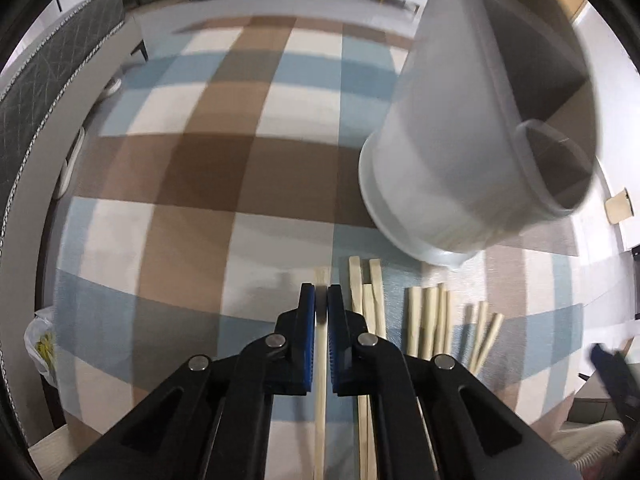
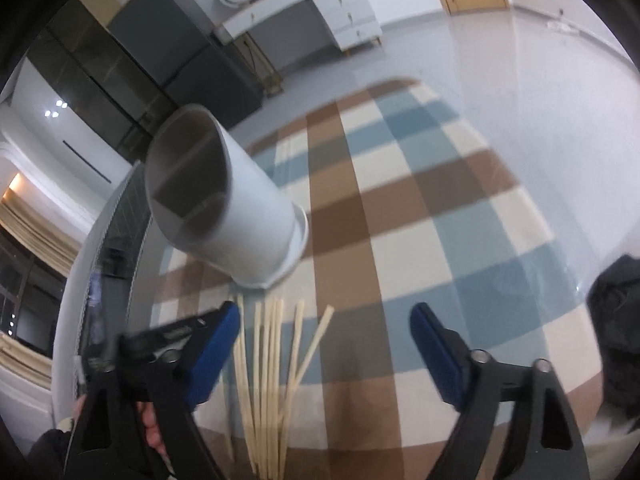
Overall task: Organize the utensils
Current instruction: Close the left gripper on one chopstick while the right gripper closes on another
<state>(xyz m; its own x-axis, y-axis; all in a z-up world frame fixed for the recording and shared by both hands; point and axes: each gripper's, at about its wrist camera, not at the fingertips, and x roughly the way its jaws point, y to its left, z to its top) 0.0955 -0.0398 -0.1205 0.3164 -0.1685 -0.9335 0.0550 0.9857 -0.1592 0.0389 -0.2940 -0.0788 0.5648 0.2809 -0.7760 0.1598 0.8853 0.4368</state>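
Several pale wooden chopsticks lie side by side on a checked tablecloth. My left gripper is shut on one chopstick, which runs back between the blue pads. A white divided utensil holder stands just beyond the chopsticks. In the right wrist view my right gripper is open and empty above the cloth, with the chopsticks just inside its left finger and the holder ahead to the left.
The checked cloth covers a round table. A grey padded chair back stands at the left. A plastic bag lies low at the left. A dark object sits at the right table edge.
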